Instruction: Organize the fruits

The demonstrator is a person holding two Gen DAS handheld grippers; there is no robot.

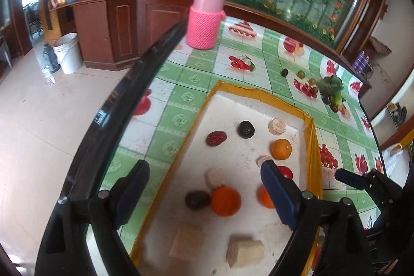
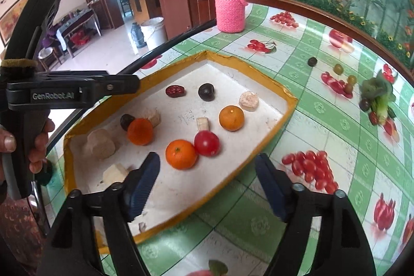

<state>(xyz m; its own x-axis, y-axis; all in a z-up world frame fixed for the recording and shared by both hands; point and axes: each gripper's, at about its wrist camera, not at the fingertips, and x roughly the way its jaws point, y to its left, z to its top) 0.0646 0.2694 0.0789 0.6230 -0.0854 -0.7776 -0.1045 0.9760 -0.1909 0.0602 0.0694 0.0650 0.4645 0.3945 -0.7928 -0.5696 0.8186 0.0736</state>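
Note:
A white tray with a yellow rim lies on the fruit-print tablecloth. It holds three oranges, a red tomato, a red date, dark plums and pale chunks. Small loose fruits and a leafy bunch lie on the cloth beyond the tray. My left gripper is open above the tray's near part. My right gripper is open over the tray's near edge, empty.
A pink knit-covered jar stands at the table's far side. The table's black edge runs along the left, with floor, a white bucket and wooden cabinets beyond. A glass wall backs the table.

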